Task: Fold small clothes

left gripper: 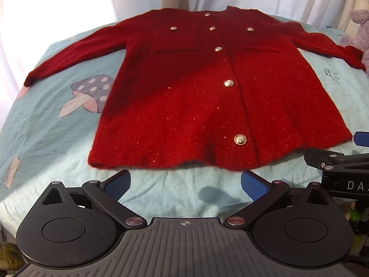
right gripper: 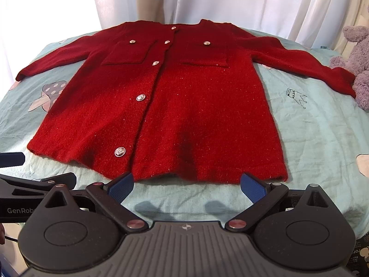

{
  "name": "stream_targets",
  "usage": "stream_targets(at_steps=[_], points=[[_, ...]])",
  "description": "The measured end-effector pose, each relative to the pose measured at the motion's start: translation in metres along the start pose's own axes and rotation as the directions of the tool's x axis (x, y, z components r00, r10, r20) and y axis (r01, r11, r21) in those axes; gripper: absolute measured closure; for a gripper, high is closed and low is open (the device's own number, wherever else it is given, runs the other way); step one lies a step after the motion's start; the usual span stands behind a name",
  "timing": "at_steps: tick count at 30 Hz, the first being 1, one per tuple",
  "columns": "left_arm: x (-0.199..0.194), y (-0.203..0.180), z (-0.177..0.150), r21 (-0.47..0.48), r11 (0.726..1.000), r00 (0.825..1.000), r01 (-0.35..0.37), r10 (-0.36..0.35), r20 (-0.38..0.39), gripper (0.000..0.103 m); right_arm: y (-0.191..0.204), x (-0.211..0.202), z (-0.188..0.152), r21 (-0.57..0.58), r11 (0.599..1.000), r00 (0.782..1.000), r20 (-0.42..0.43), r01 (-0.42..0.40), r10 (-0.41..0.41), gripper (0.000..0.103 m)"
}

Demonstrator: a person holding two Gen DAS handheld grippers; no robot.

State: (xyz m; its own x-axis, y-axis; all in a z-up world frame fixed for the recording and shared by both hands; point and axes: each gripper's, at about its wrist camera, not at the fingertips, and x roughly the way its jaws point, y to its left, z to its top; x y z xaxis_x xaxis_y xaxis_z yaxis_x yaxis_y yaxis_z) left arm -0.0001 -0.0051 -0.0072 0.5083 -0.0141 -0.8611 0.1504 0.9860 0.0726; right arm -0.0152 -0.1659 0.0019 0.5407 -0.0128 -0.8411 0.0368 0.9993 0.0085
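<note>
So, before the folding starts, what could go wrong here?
The right sleeve ends touching the plush toy; pulling it in may drag the toy. The cardigan is thick and fuzzy, so the open left gripper or right gripper might also pinch the bedsheet.

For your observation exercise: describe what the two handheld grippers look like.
Both the left gripper and right gripper are matt black with ribbed bodies, round side discs, silver and reddish pivot pins, a crosshair mark, and jaws lined with blue textured pads. White lettering marks their sides.
</note>
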Motion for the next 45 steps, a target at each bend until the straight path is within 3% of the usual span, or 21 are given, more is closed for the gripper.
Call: stream_targets(at_steps=[23,45], points=[[-0.002,-0.003,-0.004,-0.017,1.0,1.0,0.0,0.0,-0.012,0.0,-0.001,0.001,-0.001,-0.001,1.0,1.0,-0.004,-0.005,0.005,0.004],[0.003,0.004,0.011,-0.021,1.0,1.0,0.013,-0.014,-0.023,0.0,-0.001,0.001,0.004,-0.001,1.0,1.0,-0.005,-0.005,0.005,0.004]])
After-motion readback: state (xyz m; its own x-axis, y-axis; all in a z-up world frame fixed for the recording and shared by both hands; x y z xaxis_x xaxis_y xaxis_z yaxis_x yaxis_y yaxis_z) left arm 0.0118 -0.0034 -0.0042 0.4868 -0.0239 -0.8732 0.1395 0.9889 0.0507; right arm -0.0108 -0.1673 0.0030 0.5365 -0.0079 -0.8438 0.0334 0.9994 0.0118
